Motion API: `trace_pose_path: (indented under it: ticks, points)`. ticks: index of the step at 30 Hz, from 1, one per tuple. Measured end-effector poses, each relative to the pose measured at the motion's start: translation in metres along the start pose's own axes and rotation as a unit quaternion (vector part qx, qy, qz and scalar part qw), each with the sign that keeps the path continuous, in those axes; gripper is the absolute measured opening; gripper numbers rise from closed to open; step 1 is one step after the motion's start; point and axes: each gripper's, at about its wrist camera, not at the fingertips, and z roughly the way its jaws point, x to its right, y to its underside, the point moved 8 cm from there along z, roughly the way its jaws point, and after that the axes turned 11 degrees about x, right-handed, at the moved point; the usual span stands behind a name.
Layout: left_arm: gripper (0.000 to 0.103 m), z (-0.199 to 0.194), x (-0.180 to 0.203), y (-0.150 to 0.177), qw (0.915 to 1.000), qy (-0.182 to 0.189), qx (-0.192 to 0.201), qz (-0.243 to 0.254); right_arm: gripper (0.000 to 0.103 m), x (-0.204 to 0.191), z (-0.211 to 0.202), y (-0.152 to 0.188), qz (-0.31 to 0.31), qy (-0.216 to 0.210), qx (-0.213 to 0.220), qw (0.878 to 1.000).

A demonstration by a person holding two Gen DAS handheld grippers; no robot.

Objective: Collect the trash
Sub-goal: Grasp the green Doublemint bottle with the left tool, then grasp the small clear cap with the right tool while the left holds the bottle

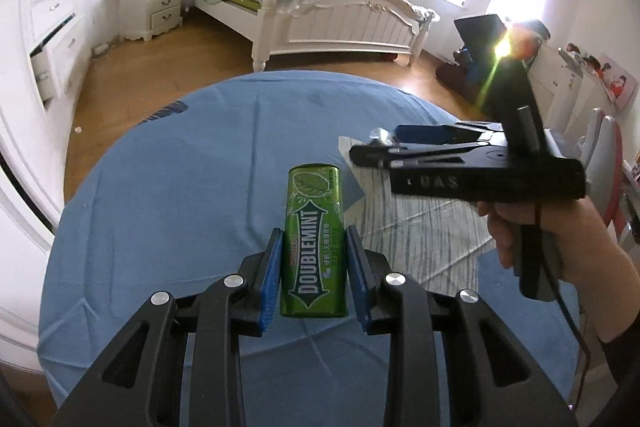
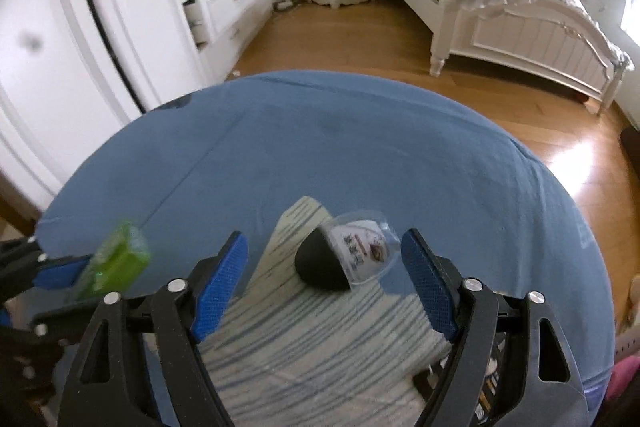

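Grip on left: left gripper (image 1: 314,267) pinches the green gum tin (image 1: 314,247) by its two long sides, blue pads flat against the metal, so the tin stands lengthwise out of the jaws and cannot roll.
Tin's place: held clear above the blue tablecloth (image 1: 180,187), not resting on it; in the right wrist view it shows as a green blur (image 2: 114,263) at the left edge.
Grip on right: right gripper (image 2: 324,285) stands spread, pads well apart either side of the black-and-clear pod (image 2: 344,259), touching nothing.
Pod's place: lying on its side on the striped bag (image 2: 320,339), at the bag's far end near the bare cloth.
Bag's role: spread flat on the table, likely the spot where trash is gathered, though its mouth cannot be made out.
Right approach: jaws straddle the pod from above, presumably to close across its width.
Risk: rounded pod may slip from flat pads.
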Motion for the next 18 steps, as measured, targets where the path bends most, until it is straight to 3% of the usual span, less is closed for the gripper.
trace_pose_path:
  ticks: [1,6,13,18]
  points:
    - [0.030,0.000,0.000,0.000,1.0000,0.002,0.001,-0.004,0.037,-0.001,0.003,0.004,0.005,-0.008,-0.010,1.000]
    - [0.030,-0.003,0.008,-0.002,0.9998,0.016,0.010,-0.005,0.019,0.003,-0.017,0.015,0.018,-0.021,0.004,1.000]
    - [0.030,-0.006,0.044,-0.018,0.9983,0.051,0.028,0.006,0.018,0.034,-0.105,0.022,0.074,-0.026,0.103,0.992]
    - [0.030,-0.001,0.089,-0.035,0.9943,0.096,0.039,0.022,0.016,0.089,-0.186,0.036,0.102,0.039,0.182,0.977]
